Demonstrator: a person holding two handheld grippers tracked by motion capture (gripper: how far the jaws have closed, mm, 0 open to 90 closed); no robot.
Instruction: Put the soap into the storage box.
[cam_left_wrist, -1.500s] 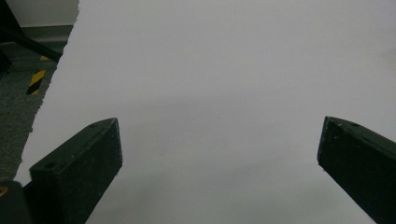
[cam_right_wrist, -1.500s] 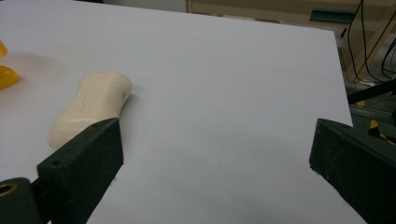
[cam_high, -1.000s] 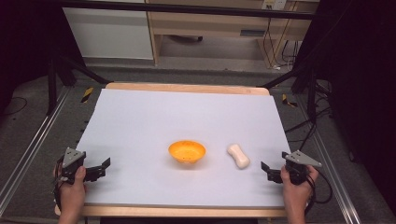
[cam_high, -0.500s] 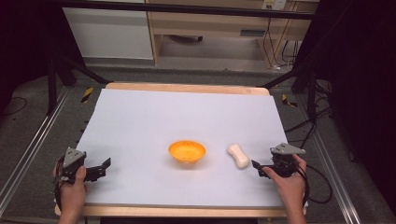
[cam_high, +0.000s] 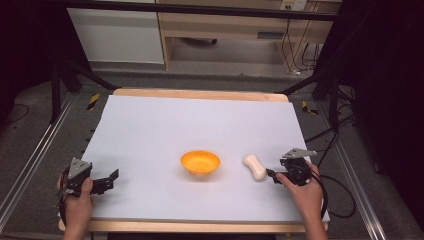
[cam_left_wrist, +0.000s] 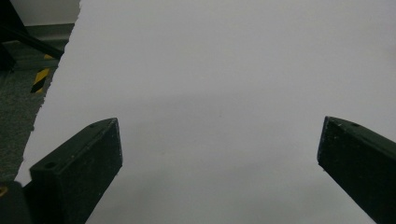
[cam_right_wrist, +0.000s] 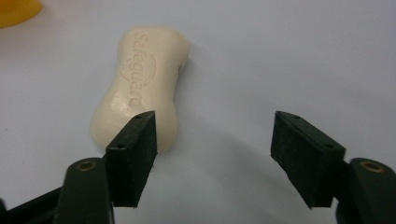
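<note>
1. White-covered tabletop (cam_high: 165, 125) with a pale wooden edge along its far and near sides.
2. Grey carpeted floor (cam_high: 30, 130) around the tabletop.
3. Black metal frame legs (cam_high: 62, 82) standing at the far corners.
4. Light wooden shelf unit (cam_high: 225, 27) beyond the tabletop.
5. Black cables (cam_high: 300, 45) hanging at the far right.

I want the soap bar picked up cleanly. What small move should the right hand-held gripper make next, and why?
Probably shift the right hand-held gripper sideways toward the soap bar before closing. Its jaws stand open, but the soap lies off to one side: one jaw overlaps the bar's near end while the gap between them holds bare white table. Centring first should let both jaws close on the bar.
</note>
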